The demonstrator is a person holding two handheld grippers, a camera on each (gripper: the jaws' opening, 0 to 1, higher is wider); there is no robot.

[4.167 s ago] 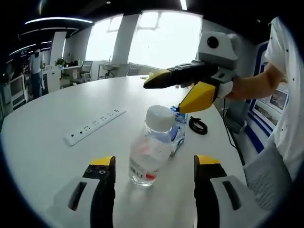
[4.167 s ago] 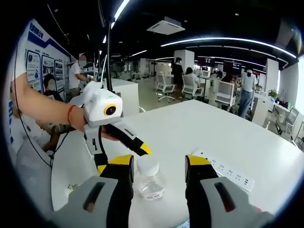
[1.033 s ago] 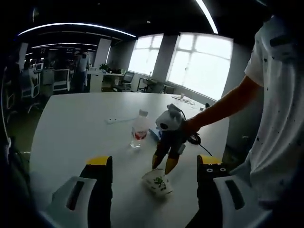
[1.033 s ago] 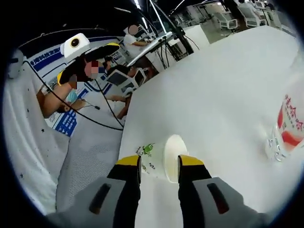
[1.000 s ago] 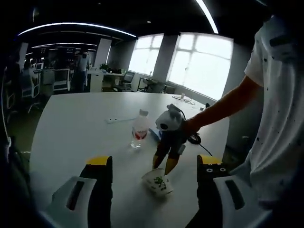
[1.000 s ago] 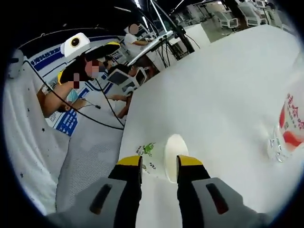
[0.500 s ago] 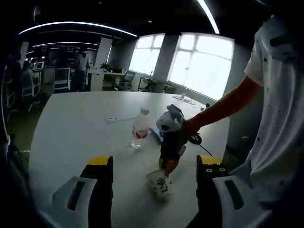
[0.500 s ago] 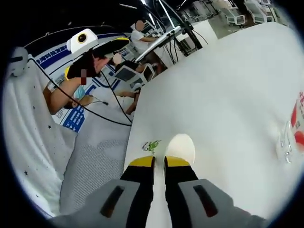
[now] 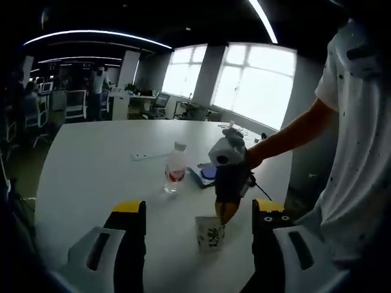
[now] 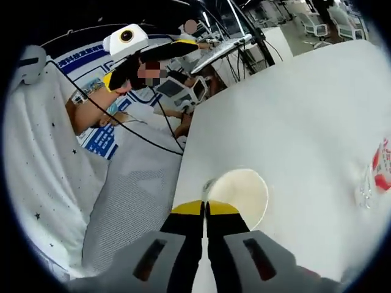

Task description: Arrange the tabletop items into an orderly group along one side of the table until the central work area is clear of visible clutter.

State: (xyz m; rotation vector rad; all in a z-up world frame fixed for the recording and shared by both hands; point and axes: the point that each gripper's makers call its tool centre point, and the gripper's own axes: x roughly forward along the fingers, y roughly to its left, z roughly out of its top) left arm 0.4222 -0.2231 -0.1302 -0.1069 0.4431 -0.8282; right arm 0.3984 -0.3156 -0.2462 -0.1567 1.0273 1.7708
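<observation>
In the left gripper view the left claw (image 9: 197,210) hangs over the near edge of the white desk (image 9: 91,165) with its two yellow-tipped jaws set wide apart and nothing between them. Just beyond it a paper cup (image 9: 209,234) with a green print stands upright on the desk, and the right claw (image 9: 224,213) comes down from above, held by a person's bare arm (image 9: 287,137), its jaws pinched together on the cup's far rim. Farther along the desk a clear water bottle (image 9: 175,176) with a white cap and a red label stands upright, well apart from the cup; to its right lies a blue, flat thing (image 9: 208,173), and a black cable (image 9: 250,180) lies coiled behind the right claw. A white power strip (image 9: 148,154) lies flat to the left of the bottle, farther off. In the right gripper view the right claw (image 10: 204,209) has its jaws almost touching, clamped on the near rim of the paper cup (image 10: 239,194), whose open mouth and pale inside face the camera. At the right edge of that view a part of the water bottle (image 10: 374,178) shows, and the left claw (image 10: 153,56) is seen at the upper left, beyond the edge of the desk (image 10: 293,116).
</observation>
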